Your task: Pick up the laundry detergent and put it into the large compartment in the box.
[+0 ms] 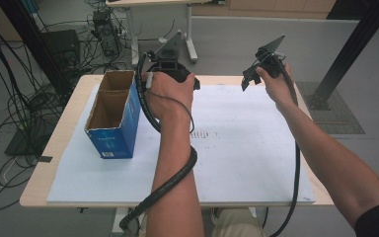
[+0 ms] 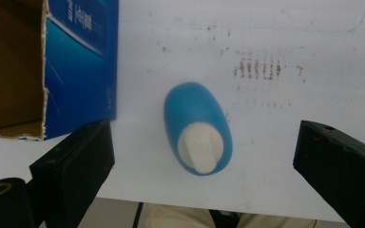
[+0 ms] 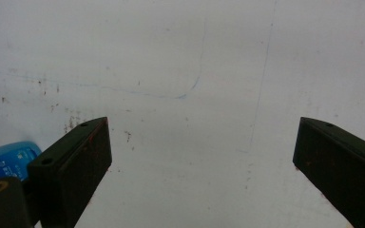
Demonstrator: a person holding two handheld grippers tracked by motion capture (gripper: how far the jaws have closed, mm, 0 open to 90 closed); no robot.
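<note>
Here the blue bottle is seen lying between the spread jaws of the left gripper, long axis along the view; the right gripper, also spread, is held farther off.

one blue bottle, one open box, two hand-held grippers.

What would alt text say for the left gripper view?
A blue oval bottle with a white cap lies flat on the white table sheet, centred between the left gripper's two open black fingers. A blue cardboard box stands at upper left.
</note>
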